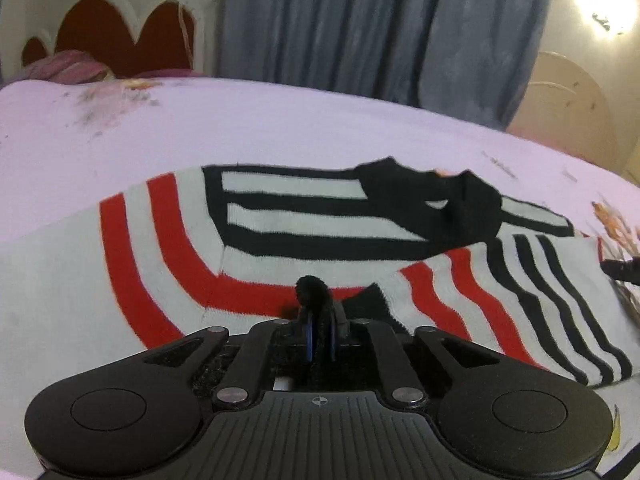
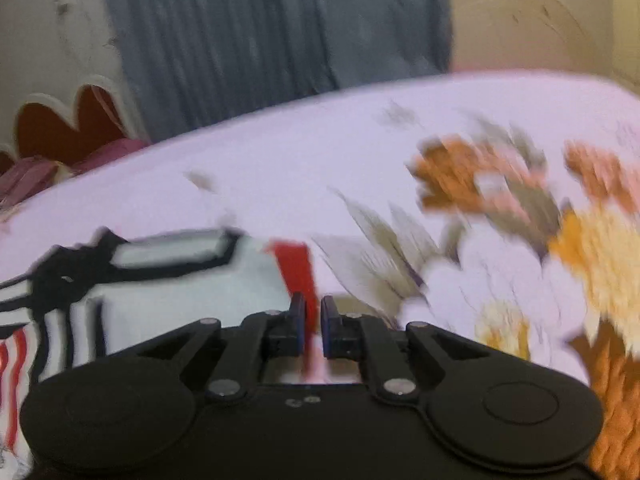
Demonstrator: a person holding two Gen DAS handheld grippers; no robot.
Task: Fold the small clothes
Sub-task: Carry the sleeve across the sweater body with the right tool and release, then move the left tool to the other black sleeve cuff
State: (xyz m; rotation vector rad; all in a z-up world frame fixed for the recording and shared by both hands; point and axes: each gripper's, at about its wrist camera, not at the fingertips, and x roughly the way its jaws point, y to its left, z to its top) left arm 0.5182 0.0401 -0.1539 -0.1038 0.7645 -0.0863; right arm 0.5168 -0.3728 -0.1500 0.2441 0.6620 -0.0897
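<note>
A small white knitted garment (image 1: 280,216) with red and black stripes lies spread on the pale pink bedsheet (image 1: 280,120). One black part is folded over its far middle. My left gripper (image 1: 320,332) sits at the garment's near edge, shut on a bunched tuft of black fabric. In the blurred right wrist view the same garment (image 2: 180,292) lies to the left. My right gripper (image 2: 314,320) is at its red-striped corner, the jaws nearly together with the red edge running between them.
The sheet (image 2: 280,180) carries a large orange and yellow flower print (image 2: 520,200) to the right of the garment. A blue-grey curtain (image 1: 360,20) hangs behind the bed. A red scalloped headboard (image 1: 120,36) and purple pillows (image 1: 76,66) stand at the far left.
</note>
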